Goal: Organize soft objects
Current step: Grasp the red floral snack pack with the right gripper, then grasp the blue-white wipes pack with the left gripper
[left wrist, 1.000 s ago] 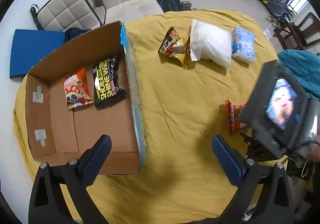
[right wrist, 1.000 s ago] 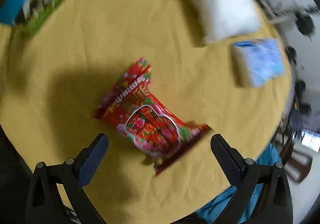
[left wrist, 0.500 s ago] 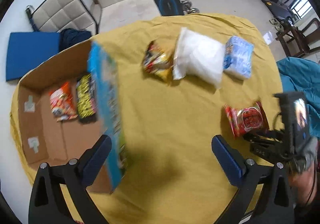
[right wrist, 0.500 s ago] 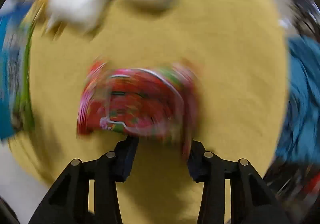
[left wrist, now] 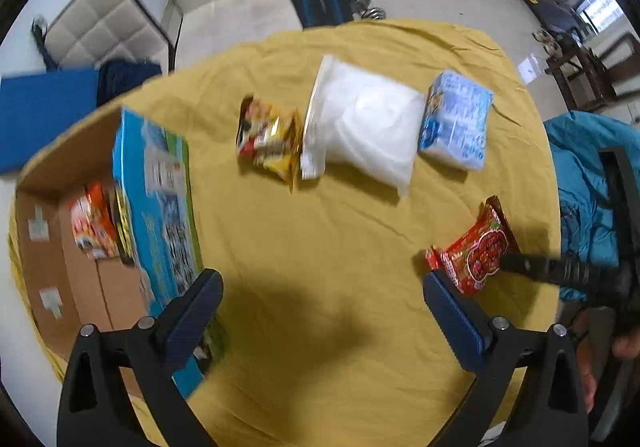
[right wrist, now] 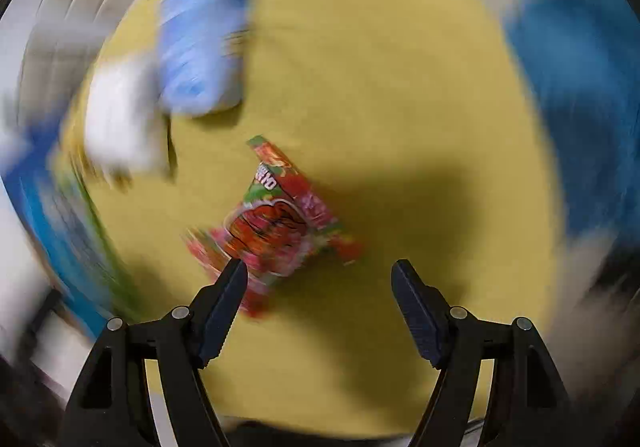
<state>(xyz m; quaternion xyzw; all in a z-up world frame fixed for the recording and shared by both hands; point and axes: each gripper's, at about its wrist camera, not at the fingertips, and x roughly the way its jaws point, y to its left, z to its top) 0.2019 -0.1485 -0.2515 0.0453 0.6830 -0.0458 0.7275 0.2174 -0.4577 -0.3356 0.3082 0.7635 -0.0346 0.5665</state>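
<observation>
Yellow cloth (left wrist: 320,247) covers the round table, with gym gear and padded chairs behind. The cardboard box (left wrist: 80,287) at its left edge holds two packets. Right of the box lie a yellow snack bag (left wrist: 268,139), a white pouch (left wrist: 364,127) and a blue tissue pack (left wrist: 456,123). The red snack packet (right wrist: 276,227) (crumpled, blurred) lies farthest from the box, btw. the opening jaws of the right gripper (right wrist: 320,279), not pinched. Left gripper (left wrist: 320,299) is spread wide, w/ nothing in it.
</observation>
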